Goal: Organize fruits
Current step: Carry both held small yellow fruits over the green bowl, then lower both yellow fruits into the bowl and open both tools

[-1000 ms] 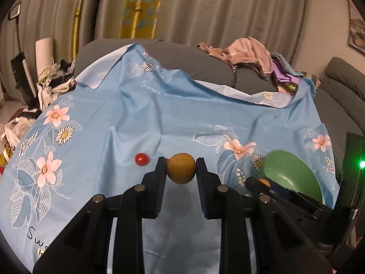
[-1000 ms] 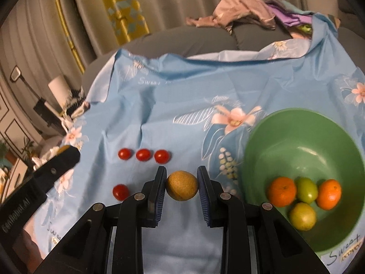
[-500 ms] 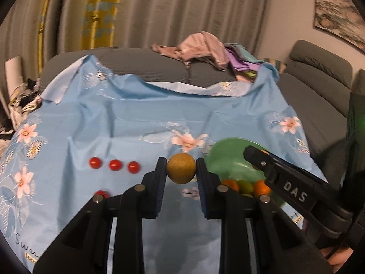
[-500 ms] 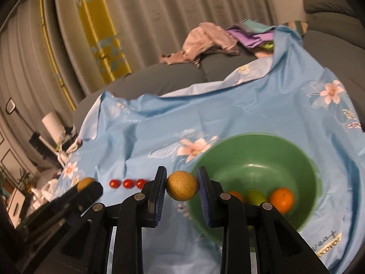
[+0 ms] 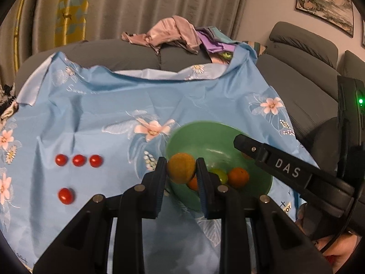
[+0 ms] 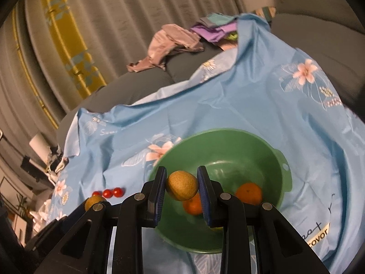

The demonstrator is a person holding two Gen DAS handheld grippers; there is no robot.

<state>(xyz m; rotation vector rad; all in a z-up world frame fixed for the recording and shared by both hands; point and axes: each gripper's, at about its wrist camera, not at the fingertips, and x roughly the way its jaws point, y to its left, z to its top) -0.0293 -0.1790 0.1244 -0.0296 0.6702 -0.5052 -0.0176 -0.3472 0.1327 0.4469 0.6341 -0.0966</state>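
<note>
Your left wrist camera looks forward and downward along its two fingers (image 5: 160, 182), from close above the blue flowered cloth (image 5: 114, 118), and it faces the grey sofa (image 5: 136, 52) and the curtain behind. Your right wrist camera looks the same way along its own fingers (image 6: 159, 189), but tilted to one side and closer to the green bowl (image 6: 262, 146). Both views share the green bowl (image 5: 205, 134), the cloth, the row of three red tomatoes (image 5: 78, 160) and the pile of clothes (image 5: 173, 32) on the sofa.

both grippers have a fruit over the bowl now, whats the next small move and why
Probably lower the right gripper a little and open it: its brown-yellow fruit hangs over the green bowl, where two oranges already lie.
</note>
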